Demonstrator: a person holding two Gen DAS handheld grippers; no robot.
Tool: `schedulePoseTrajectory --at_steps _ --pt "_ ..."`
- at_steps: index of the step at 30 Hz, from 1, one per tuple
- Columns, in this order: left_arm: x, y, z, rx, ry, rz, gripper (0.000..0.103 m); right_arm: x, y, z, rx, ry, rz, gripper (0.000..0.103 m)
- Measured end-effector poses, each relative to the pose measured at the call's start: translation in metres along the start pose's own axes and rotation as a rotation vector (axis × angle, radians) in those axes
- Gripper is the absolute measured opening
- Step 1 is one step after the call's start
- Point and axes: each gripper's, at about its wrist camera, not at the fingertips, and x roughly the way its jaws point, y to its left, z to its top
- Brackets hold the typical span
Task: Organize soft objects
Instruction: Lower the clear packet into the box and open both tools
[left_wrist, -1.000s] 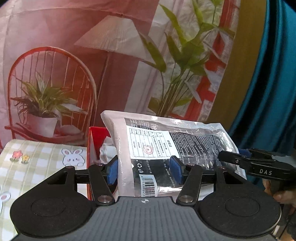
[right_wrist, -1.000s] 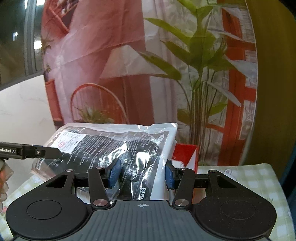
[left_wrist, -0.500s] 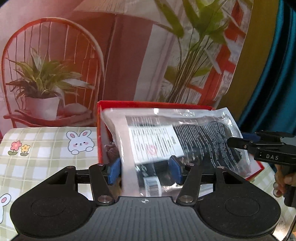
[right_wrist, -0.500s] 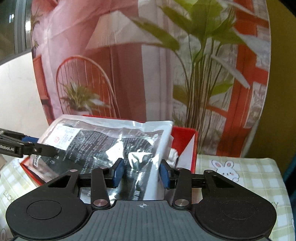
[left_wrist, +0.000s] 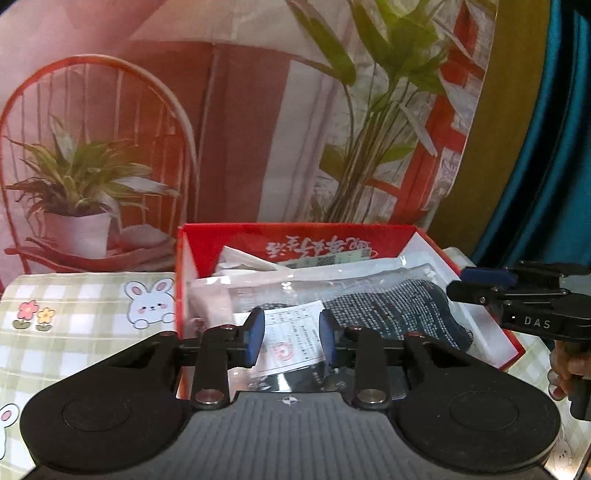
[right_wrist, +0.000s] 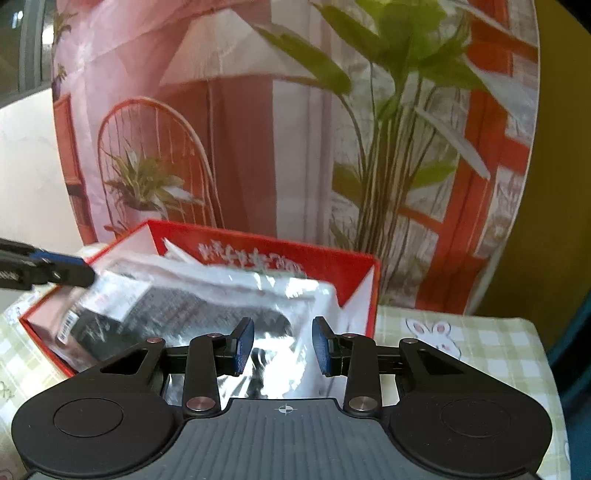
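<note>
Packet (left_wrist: 369, 306) lowered into red box (left_wrist: 181, 280), beneath left hand-held gripper (left_wrist: 291, 338).

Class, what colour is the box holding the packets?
Red box, seen best from the left wrist view.

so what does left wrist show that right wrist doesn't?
Left wrist only: the white label on the bag, sitting between the left gripper pads; a teal curtain; the hand holding the right gripper; flower prints on the cloth.

Right wrist only: a pale wall at left; the barcode at the bag's end; the right gripper's own pads over glossy plastic.

Both: the red box, the plastic bag lying in it, the bunny-print check cloth, the plant backdrop. Both grippers' jaws have just been closing, part open, over the bag.
</note>
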Motion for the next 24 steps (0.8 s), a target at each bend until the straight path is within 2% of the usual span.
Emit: schedulePoseTrajectory --at_steps 6,10,13,19,24 --pt "0.034 -0.005 -0.002 0.002 0.085 0.006 0.032 0.024 0.016 0.003 -0.035 0.079 0.064 0.009" --pt "0.048 -0.008 -0.003 0.040 0.146 0.006 0.032 0.044 0.022 0.000 -0.034 0.147 0.061 0.006" --pt "0.054 -0.002 -0.003 0.028 0.173 -0.006 0.032 0.052 0.025 0.000 -0.050 0.188 0.064 0.005" --pt "0.058 -0.004 -0.005 0.038 0.186 0.001 0.032 0.061 0.026 0.002 -0.045 0.254 0.083 0.005" --pt "0.052 -0.009 -0.004 0.056 0.171 0.018 0.032 0.059 0.024 -0.002 -0.015 0.252 0.079 0.005"
